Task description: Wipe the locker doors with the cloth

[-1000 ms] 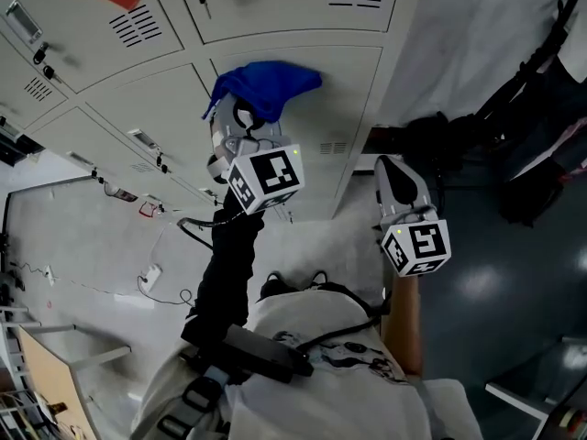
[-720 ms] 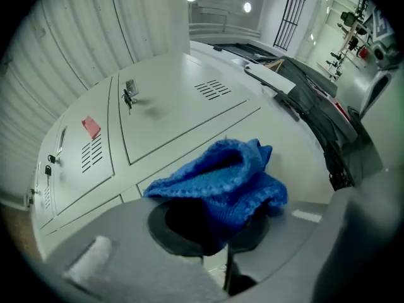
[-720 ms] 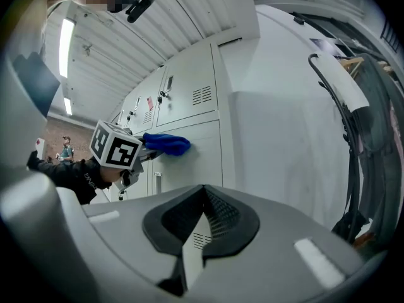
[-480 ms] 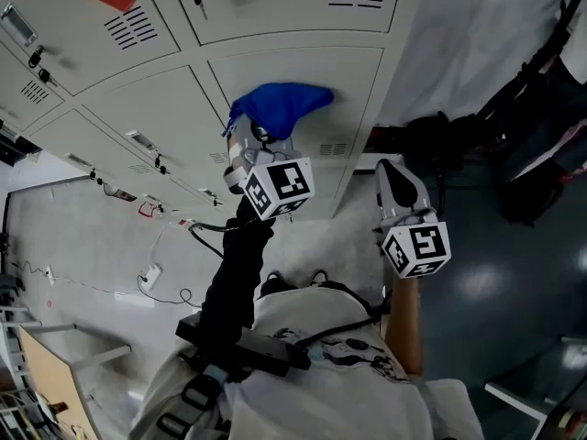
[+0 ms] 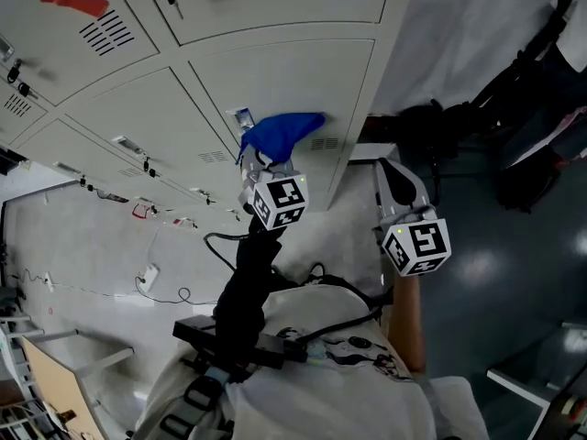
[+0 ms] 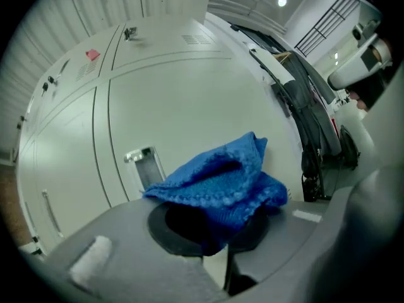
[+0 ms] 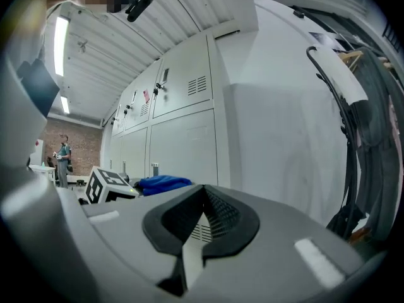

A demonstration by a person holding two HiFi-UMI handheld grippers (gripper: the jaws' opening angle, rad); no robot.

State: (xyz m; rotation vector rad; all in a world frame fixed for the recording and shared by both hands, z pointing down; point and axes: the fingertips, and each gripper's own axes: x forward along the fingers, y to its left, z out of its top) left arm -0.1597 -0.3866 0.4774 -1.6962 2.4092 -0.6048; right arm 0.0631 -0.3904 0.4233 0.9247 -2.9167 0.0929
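The blue cloth [image 6: 218,182] is clamped between the jaws of the left gripper [image 6: 218,235], bunched into a loose wad that spills forward past the tips. This way the fabric, not the plastic, is presented to the metal. The wad is held against the lower locker door [image 5: 275,81] of the rightmost column, low on the panel, between the latch plate [image 5: 243,117] on its left and the vent slots [image 5: 323,145] on its right. Firm contact cannot be confirmed from the left gripper view, but in the head view the cloth lies flat on the panel, so a wiping stroke is judged to be in hand.

The right gripper [image 7: 192,232] is held back, nearer the person and to the right, beside the side wall [image 7: 284,137] of the locker bank. Its jaws are closed together with nothing between them. It is judged to be parked clear so that the left arm's sweep is unobstructed.

Only 1 door is being touched. Several more doors lie to the left and farther up, so most of the job is judged to remain. Snagging on the latch plate is the likeliest hazard.
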